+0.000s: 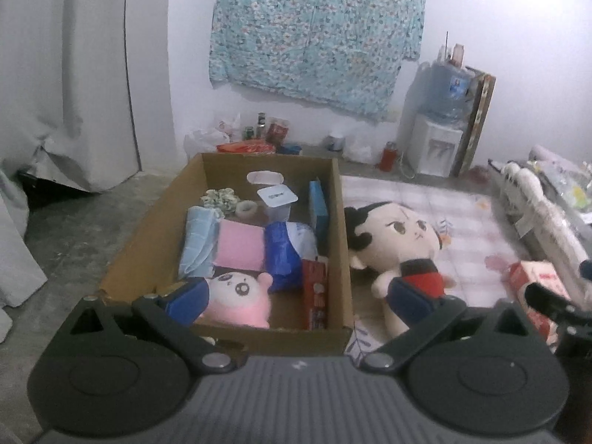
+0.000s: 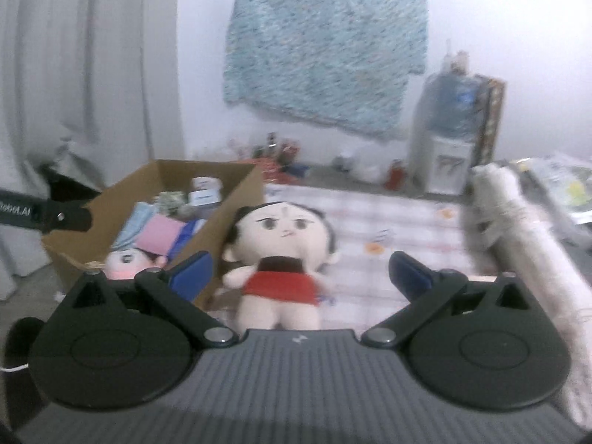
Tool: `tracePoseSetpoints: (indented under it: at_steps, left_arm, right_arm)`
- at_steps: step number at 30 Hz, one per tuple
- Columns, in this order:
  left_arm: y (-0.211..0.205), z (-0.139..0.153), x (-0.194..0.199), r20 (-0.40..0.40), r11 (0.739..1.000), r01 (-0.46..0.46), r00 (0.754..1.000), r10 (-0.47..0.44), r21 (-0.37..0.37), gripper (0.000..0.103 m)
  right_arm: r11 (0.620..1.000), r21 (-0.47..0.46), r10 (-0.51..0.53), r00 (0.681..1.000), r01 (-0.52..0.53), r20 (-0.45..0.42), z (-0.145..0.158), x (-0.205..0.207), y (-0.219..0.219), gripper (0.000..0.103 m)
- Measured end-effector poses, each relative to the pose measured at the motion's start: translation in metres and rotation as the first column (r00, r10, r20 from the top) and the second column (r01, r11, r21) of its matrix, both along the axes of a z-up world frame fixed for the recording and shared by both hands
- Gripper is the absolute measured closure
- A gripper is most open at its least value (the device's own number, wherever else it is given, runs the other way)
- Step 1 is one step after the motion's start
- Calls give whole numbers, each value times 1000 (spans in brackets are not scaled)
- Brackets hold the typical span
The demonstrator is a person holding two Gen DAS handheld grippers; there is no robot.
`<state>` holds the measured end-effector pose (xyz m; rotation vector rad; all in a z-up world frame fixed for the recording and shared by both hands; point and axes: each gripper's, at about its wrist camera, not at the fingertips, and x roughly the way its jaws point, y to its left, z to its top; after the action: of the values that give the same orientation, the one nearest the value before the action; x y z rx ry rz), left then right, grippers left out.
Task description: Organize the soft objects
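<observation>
"Robot.AI" is partly legible on the left gripper's arm. The box (image 1: 344,259) holds a pink plush (image 1: 236,299), pink pad, blue cloths, packets. The doll (image 2: 281,259) lies on the mat beside it — both grippers (image 1: 296,296) (image 2: 299,273) wide, empty.

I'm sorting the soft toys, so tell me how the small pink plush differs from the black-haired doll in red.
The small pink plush toy sits inside the cardboard box; the black-haired plush doll in red lies outside it on the checked mat. The pink one looks smaller, with no hair or clothes. Both are soft, with stitched faces, and neither is held.
</observation>
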<state>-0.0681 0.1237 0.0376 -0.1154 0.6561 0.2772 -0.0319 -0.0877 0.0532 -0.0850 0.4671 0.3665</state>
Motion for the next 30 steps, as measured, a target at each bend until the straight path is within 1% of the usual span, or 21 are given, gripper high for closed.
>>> tracePoseSetpoints:
  at_steps: [3, 5, 7, 10, 12, 14, 17, 19, 22, 24, 30]
  left_arm:
    - [-11, 0, -2, -11, 1000, 8, 1000, -8, 18, 0]
    - [-19, 0, -2, -15, 999, 29, 999, -29, 35, 0]
    - [-25, -2, -2, -23, 998, 48, 999, -47, 44, 0]
    - [-32, -3, -4, 3, 998, 35, 999, -35, 58, 0]
    - [-36, -4, -4, 0, 996, 14, 1000, -14, 89, 0]
    - [-36, -5, -4, -9, 995, 6, 1000, -6, 98, 0]
    - [-33, -7, -3, -45, 997, 21, 999, -17, 81, 0]
    - [-32, -8, -1, -80, 996, 29, 997, -22, 87, 0]
    - [-33, -12, 2, -116, 991, 20, 993, -5, 135, 0]
    - [-32, -14, 2, -131, 987, 18, 991, 3, 158, 0]
    - [-19, -17, 8, -165, 992, 21, 986, 0, 122, 0]
  right_arm:
    - [999, -32, -38, 999, 39, 24, 1, -6, -4, 1]
    - [998, -22, -53, 999, 53, 13, 2, -10, -10, 1]
    - [998, 12, -63, 998, 63, -18, 2, -13, -17, 1]
    - [998, 46, -47, 996, 50, -78, 4, -15, -20, 1]
    - [997, 58, -41, 993, 48, -112, 4, -15, -19, 1]
    - [998, 54, -33, 990, 41, -140, 1, -14, -15, 1]
    - [998, 40, -35, 985, 43, -167, -2, -12, -10, 1]
    - [998, 51, -38, 981, 48, -189, -3, -10, -7, 1]
    - [995, 92, -16, 973, 38, -229, -4, -3, -1, 1]
    - [996, 88, -3, 971, 24, -237, -4, 1, 7, 1]
    - [999, 48, 5, 965, 8, -262, -7, 13, 29, 1]
